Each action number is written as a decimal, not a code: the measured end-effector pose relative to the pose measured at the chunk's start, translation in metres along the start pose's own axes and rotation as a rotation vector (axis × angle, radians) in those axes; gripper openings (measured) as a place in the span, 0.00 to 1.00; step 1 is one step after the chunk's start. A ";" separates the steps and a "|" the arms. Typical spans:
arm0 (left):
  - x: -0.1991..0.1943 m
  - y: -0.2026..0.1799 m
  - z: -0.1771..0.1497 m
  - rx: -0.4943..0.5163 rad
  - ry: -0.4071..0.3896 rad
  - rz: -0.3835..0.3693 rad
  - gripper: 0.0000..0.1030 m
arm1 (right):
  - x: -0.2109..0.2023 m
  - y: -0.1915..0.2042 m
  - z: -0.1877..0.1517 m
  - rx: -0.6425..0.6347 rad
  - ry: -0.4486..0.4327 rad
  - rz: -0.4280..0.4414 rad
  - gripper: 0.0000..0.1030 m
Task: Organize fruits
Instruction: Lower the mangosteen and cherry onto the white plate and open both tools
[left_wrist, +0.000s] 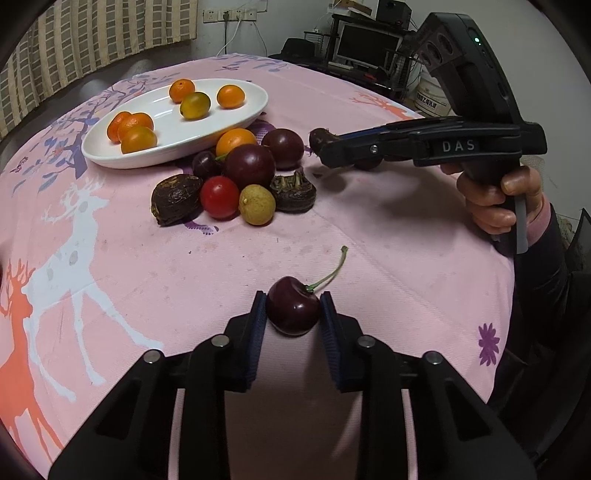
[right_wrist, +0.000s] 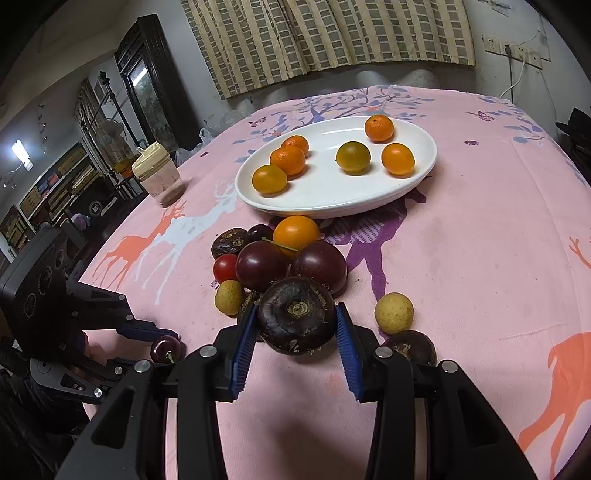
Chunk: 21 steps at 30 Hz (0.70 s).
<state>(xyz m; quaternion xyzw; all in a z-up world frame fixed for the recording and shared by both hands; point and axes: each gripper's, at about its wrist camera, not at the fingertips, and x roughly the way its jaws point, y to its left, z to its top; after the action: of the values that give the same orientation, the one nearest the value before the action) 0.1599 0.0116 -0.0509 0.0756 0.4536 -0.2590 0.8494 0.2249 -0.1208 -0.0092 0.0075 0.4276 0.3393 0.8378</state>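
The left gripper (left_wrist: 293, 308) pinches a dark cherry (left_wrist: 293, 311) between its blue pads, near the table's near edge. The right gripper (right_wrist: 295, 325) clamps a water chestnut (right_wrist: 296, 314), spread wide around it, just beside the fruit pile (left_wrist: 240, 177). The white oval plate (right_wrist: 332, 199) of kumquats (right_wrist: 287, 159) sits toward the far edge. Bare pink tablecloth (left_wrist: 388, 240) lies between the grippers.

kumquats (right_wrist: 332, 155) on plate (right_wrist: 332, 201), fruit pile (right_wrist: 280, 258) before it

Checked curtains (right_wrist: 332, 40) hang behind the pink deer-print tablecloth (right_wrist: 480, 221); a monitor (left_wrist: 365, 46) sits beyond.
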 end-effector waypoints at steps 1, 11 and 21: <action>0.000 0.000 0.001 0.000 -0.001 0.001 0.28 | -0.001 0.000 0.000 0.000 -0.007 0.001 0.41; -0.016 0.060 0.118 -0.169 -0.227 0.122 0.28 | -0.003 -0.003 0.072 0.018 -0.157 -0.087 0.41; 0.052 0.118 0.162 -0.336 -0.130 0.286 0.63 | 0.056 -0.027 0.115 0.034 -0.094 -0.233 0.51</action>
<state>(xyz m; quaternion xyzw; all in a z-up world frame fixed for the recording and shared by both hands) 0.3621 0.0348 -0.0119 -0.0204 0.4193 -0.0610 0.9056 0.3460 -0.0775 0.0158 -0.0121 0.3917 0.2318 0.8903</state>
